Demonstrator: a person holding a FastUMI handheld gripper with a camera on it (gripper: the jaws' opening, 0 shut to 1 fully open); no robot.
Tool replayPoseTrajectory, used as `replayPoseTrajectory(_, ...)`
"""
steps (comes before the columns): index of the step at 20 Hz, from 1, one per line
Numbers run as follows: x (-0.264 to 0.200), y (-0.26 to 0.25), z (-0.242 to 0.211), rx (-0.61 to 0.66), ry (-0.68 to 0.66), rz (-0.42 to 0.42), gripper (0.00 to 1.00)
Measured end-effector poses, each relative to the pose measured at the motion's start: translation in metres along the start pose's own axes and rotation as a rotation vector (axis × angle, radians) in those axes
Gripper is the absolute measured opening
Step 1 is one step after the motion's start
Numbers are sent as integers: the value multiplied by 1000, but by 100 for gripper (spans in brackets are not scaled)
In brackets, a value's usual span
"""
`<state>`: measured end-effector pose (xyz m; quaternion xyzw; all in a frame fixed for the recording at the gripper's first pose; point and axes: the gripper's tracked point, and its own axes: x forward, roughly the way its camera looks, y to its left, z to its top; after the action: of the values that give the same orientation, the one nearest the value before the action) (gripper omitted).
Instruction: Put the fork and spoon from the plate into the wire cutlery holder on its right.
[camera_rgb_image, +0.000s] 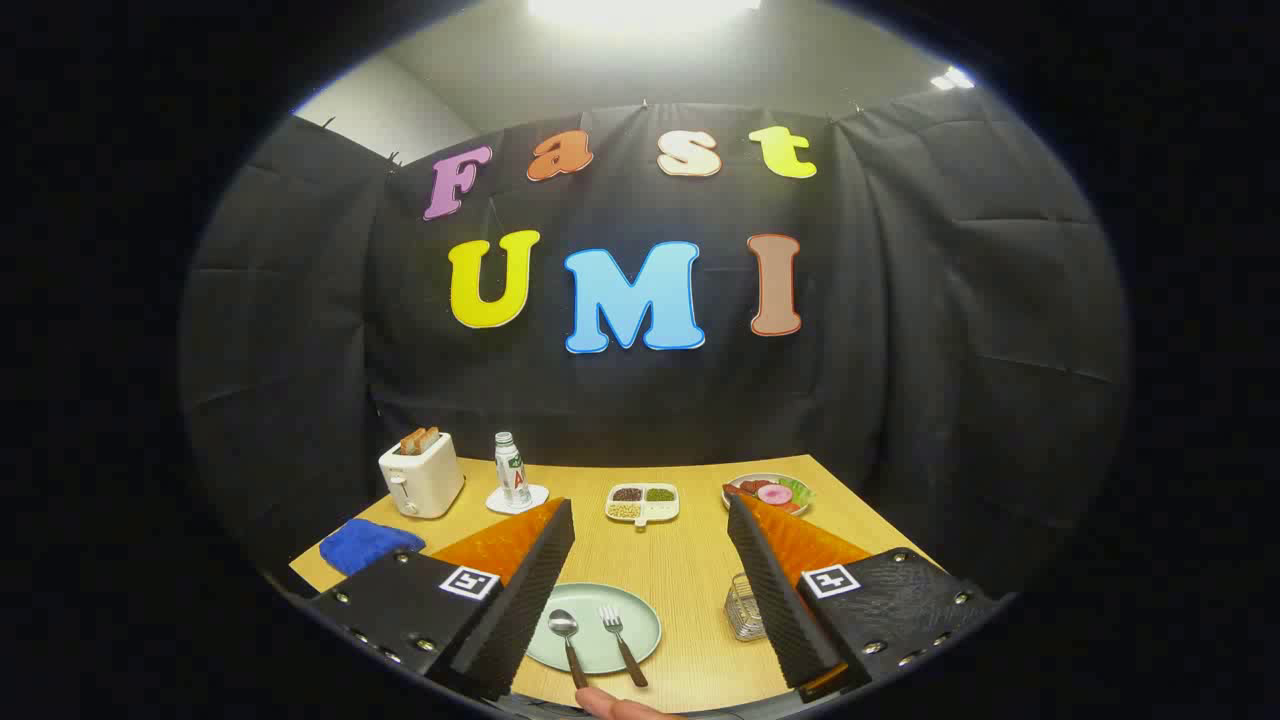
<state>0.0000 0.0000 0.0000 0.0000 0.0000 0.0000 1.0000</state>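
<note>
your gripper (650, 515) hangs above the near edge of the table (690, 560) with its fingers spread wide and nothing between them. the pale green plate (640, 620) lies on the table between and below the fingers, toward the left one. the spoon (566, 640) and fork (622, 642) rest on it side by side, heads pointing far, dark handles pointing near and reaching over the plate's near rim. the wire cutlery holder (745, 608) stands just right of the plate, partly behind the right finger.

both pieces look light, stiff and thin, with smooth metal heads that would likely slip. take each by its handle, where it overhangs the rim and leaves room under it. a fingertip (612, 706) shows at the near edge, just past the spoon's handle.
</note>
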Motion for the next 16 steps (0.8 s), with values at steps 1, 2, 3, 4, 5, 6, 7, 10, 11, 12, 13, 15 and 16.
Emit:
replayPoseTrajectory(1, 0, 0, 1, 0, -2, -2, 95)
replayPoseTrajectory(2, 0, 0, 1, 1, -4, -2, 94)
replayPoseTrajectory(3, 0, 0, 2, 2, -4, -3, 94)
replayPoseTrajectory(4, 0, 1, 0, 2, -3, -2, 94)
replayPoseTrajectory(5, 0, 1, 0, 1, -1, -2, 94)
replayPoseTrajectory(6, 0, 0, -1, 1, 3, 0, 94)
replayPoseTrajectory(7, 0, 1, -1, 2, 7, 1, 95)
replayPoseTrajectory(10, 0, 1, 0, 5, 7, 3, 94)
replayPoseTrajectory(11, 0, 1, 1, 6, 5, 5, 94)
replayPoseTrajectory(12, 0, 1, 0, 7, 5, 7, 95)
replayPoseTrajectory(13, 0, 1, 1, 8, 5, 7, 94)
replayPoseTrajectory(15, 0, 0, 2, 9, 3, 5, 94)
replayPoseTrajectory(16, 0, 1, 0, 6, 4, 6, 94)
